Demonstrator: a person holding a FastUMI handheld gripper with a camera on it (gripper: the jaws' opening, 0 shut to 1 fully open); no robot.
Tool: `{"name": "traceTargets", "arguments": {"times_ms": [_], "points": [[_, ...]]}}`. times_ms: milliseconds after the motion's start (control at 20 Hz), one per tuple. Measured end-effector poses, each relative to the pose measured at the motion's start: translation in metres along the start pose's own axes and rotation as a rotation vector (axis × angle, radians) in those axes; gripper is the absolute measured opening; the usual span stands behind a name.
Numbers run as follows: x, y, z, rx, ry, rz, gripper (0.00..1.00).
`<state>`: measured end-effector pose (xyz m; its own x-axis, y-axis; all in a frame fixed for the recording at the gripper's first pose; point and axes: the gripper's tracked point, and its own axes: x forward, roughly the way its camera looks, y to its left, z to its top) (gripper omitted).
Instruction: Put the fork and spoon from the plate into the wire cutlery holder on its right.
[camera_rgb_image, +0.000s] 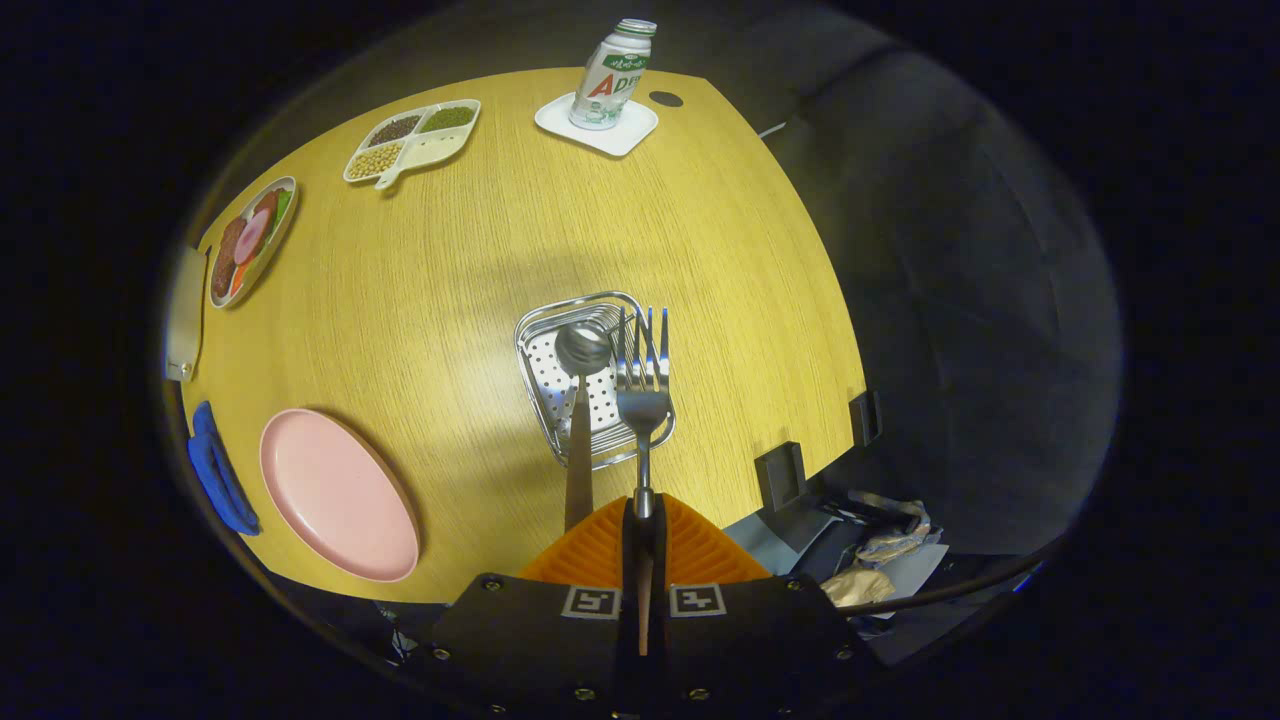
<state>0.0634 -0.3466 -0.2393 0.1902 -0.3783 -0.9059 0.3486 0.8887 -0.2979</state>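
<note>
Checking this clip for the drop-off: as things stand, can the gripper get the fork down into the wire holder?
Probably yes. The gripper is shut on the fork, which hangs tines-first over the wire holder. The spoon already leans inside to the fork's left, leaving the right part open.

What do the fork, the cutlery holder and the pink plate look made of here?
Fork, gripped between the shut fingers: polished metal, bright reflections. Cutlery holder beneath it: shiny metal, wire rim, perforated floor. Pink plate: matte, evenly coloured, plastic or ceramic; uncertain.
</note>
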Motion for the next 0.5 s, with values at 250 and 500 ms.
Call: {"name": "traceTargets", "arguments": {"times_ms": [250, 500], "points": [[0.0079, 0.0007, -0.0001, -0.065, 0.053, 0.002, 0.04], [0.0059, -0.0014, 0.0030, -0.097, 0.076, 0.005, 0.09]]}}
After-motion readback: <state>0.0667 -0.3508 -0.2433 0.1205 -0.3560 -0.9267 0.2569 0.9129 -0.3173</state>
